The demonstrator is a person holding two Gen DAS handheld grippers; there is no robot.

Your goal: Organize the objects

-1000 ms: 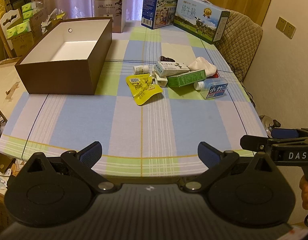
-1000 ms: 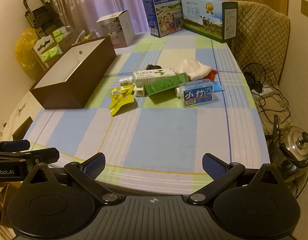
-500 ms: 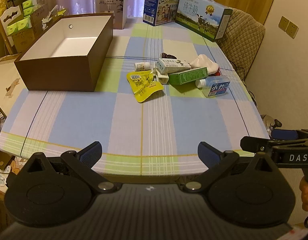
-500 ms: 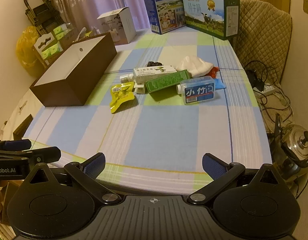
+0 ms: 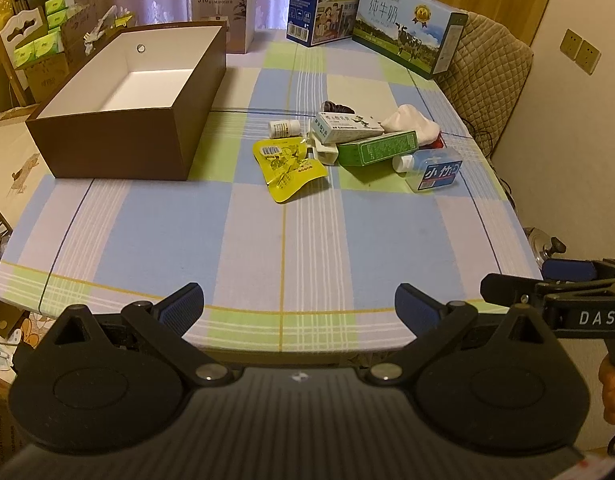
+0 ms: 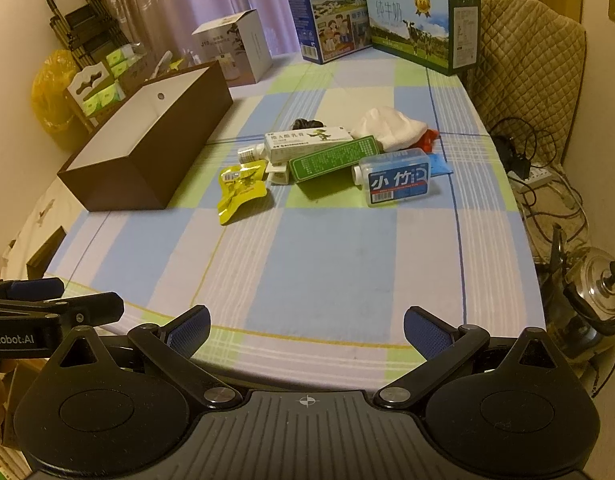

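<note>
A pile of small items lies mid-table: a yellow pouch [image 5: 288, 167], a small white bottle [image 5: 283, 129], a white carton [image 5: 345, 127], a green carton [image 5: 377, 149], a clear blue-labelled box [image 5: 433, 169] and a white cloth [image 5: 412, 125]. An open brown box [image 5: 123, 80] with a white inside stands to their left. The pile also shows in the right wrist view, with the pouch [image 6: 240, 190] and blue-labelled box [image 6: 397, 180]. My left gripper [image 5: 299, 306] and right gripper [image 6: 306, 326] are both open and empty, held over the table's near edge, well short of the pile.
Two milk cartons [image 5: 329, 0] [image 5: 407, 26] and a white humidifier box [image 5: 223, 12] stand at the table's far end. A quilted chair [image 5: 483, 68] is at the right. A steel kettle [image 6: 595, 292] and cables lie on the floor to the right.
Both grippers have moved slightly forward and up over the table edge. The jaws stayed open. Nothing on the table moved.
</note>
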